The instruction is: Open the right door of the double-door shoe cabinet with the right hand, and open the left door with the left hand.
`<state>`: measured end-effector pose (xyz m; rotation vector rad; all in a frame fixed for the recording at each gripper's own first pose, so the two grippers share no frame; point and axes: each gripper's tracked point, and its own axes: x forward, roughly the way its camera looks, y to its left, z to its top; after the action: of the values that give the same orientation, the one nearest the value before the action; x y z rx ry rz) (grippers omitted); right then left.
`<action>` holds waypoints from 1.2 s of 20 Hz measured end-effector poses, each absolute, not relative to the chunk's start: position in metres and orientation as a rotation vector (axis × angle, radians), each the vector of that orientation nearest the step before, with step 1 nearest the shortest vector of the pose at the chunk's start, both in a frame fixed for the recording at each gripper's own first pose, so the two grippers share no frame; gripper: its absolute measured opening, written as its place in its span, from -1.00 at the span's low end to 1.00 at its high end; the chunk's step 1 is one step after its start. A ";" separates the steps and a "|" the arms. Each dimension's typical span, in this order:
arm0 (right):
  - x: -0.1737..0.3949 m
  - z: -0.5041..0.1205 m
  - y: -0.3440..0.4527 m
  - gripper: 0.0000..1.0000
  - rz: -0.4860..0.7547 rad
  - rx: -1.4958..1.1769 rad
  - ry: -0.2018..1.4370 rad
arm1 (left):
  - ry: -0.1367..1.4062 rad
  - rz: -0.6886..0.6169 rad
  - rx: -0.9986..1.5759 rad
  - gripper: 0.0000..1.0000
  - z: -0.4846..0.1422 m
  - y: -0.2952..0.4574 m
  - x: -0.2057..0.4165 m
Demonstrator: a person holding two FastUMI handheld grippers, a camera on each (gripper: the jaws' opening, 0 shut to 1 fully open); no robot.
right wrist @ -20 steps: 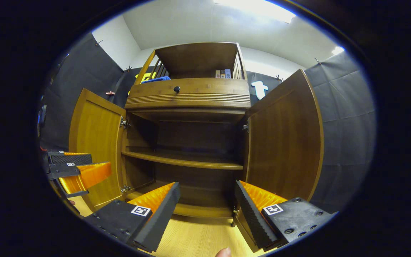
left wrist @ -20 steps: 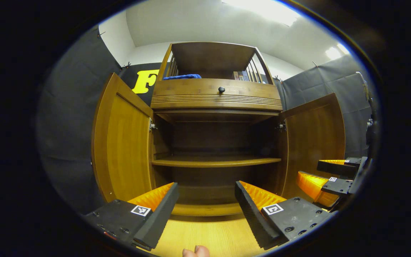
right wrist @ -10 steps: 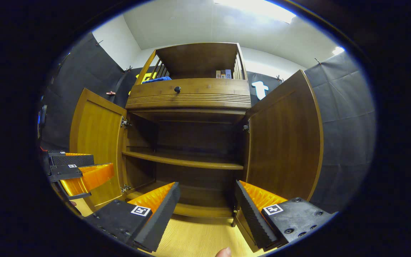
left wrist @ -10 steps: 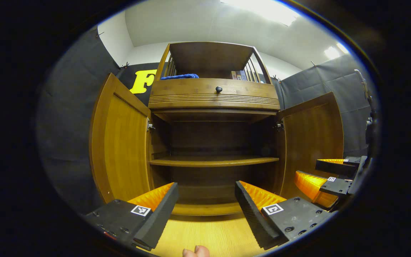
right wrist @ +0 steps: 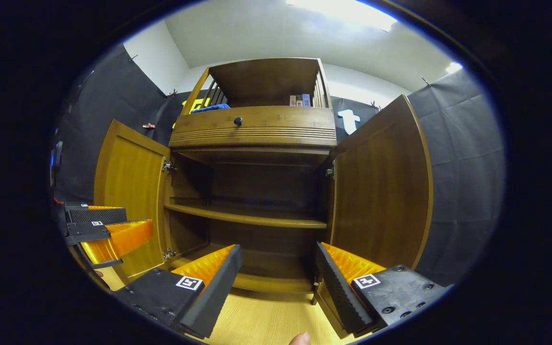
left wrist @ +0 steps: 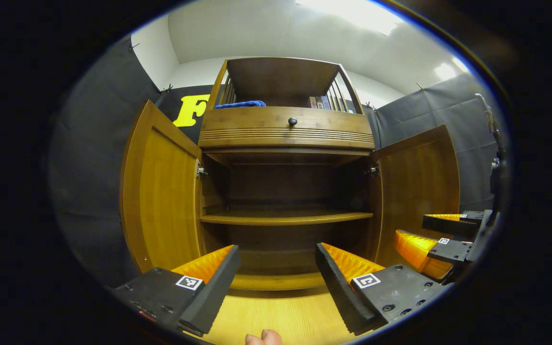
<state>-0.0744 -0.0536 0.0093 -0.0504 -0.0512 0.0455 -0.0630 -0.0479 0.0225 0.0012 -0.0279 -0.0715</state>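
Note:
A brown wooden shoe cabinet (left wrist: 285, 139) faces me with both doors swung wide. Its left door (left wrist: 161, 191) and right door (left wrist: 419, 187) stand out to the sides, baring a dark inside with one shelf (left wrist: 285, 218). My left gripper (left wrist: 276, 263) is open in front of the cabinet's base, holding nothing. In the right gripper view the left door (right wrist: 130, 191) and right door (right wrist: 381, 187) also stand open, and my right gripper (right wrist: 276, 263) is open and empty near the right door's lower edge. The right gripper (left wrist: 436, 237) also shows at the right of the left gripper view, the left gripper (right wrist: 106, 227) at the left of the right one.
Above the doors is a drawer with a black knob (left wrist: 293, 121). The railed top shelf holds a blue cloth (left wrist: 240, 103) and some small boxes (left wrist: 319, 102). Light wooden floor (left wrist: 281, 316) runs in front. Black cloth walls close in both sides.
Both views have shifted only slightly; the cabinet sits a touch further left in the left gripper view. Doors and grippers stay as they were.

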 end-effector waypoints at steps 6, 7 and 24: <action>-0.074 0.009 -0.053 0.96 0.049 -0.049 -0.050 | -0.030 -0.068 -0.004 0.96 0.024 -0.048 -0.064; -0.074 0.009 -0.053 0.96 0.050 -0.048 -0.050 | -0.030 -0.067 -0.004 0.96 0.025 -0.048 -0.064; -0.075 0.010 -0.051 0.96 0.058 -0.052 -0.054 | -0.029 -0.065 -0.002 1.00 0.025 -0.048 -0.063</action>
<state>-0.0748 -0.0512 0.0098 -0.0517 -0.0545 0.0578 -0.0634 -0.0475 0.0248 -0.0019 -0.0293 -0.0648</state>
